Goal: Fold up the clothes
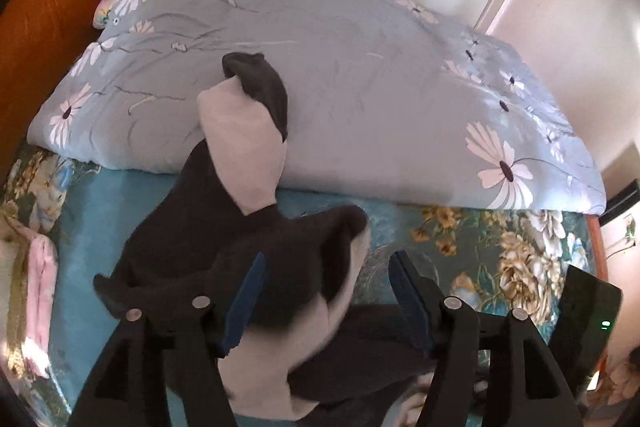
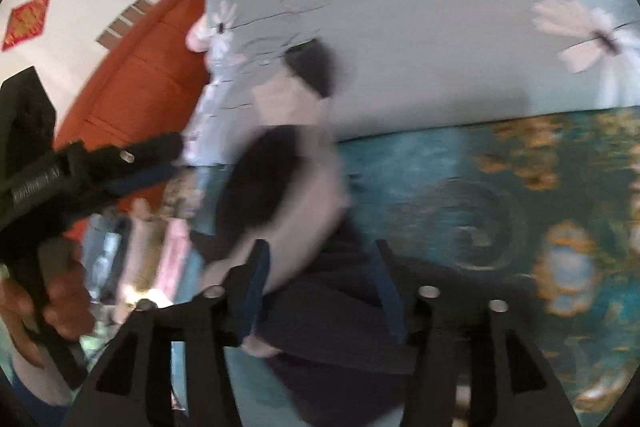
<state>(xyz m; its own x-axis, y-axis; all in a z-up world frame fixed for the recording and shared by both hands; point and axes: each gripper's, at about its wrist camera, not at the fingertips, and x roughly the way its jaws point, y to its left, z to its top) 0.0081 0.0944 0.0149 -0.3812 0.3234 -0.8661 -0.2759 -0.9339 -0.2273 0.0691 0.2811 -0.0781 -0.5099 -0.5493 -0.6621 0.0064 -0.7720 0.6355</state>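
Note:
A black and white garment [image 1: 224,227] lies rumpled on the teal flowered bed sheet [image 1: 500,251], one sleeve draped up against the duvet. My left gripper [image 1: 326,303] is open, its blue-padded fingers astride a bunched fold of the garment. In the blurred right wrist view the same garment [image 2: 288,195] lies ahead. My right gripper [image 2: 320,287] is open over its dark cloth. The left gripper [image 2: 120,163] shows there at the left, held by a hand.
A pale blue daisy-print duvet [image 1: 340,99] is heaped along the far side of the bed. An orange wooden headboard [image 1: 44,27] stands at the left. Folded pink and white clothes [image 1: 36,287] lie at the bed's left edge. A dark device [image 1: 588,323] shows at right.

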